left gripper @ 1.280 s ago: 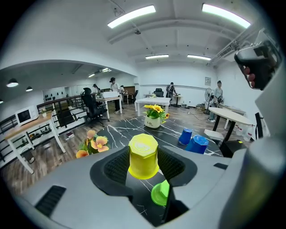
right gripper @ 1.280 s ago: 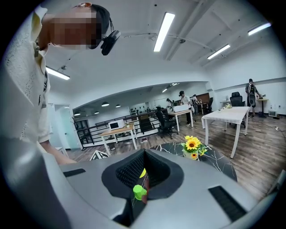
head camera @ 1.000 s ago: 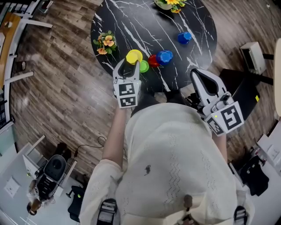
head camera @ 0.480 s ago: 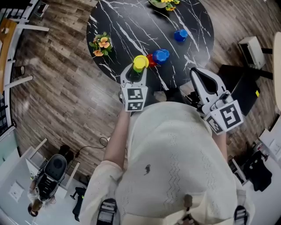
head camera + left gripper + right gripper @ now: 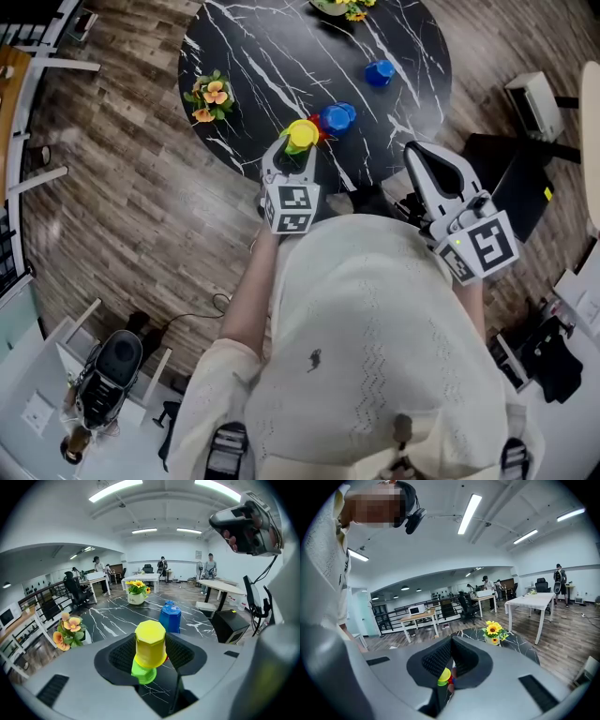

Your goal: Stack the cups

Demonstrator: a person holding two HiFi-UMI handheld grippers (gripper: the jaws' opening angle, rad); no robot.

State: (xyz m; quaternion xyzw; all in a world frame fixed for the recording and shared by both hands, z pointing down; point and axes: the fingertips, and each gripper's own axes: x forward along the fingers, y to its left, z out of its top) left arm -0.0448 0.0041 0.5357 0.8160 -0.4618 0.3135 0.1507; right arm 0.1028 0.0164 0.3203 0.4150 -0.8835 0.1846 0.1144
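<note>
Left claw grips an upturned yellow cup at frame centre, directly over the green cup on the table, with a blue cup just behind. Right claw, closed and empty, hangs by the table's lower-right edge.

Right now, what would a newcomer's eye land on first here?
The bright yellow cup, clamped upside down in the left gripper just above a green cup on the black marble table. Next, the blue cup beyond them, and the right gripper, shut and empty by the table's near edge.
</note>
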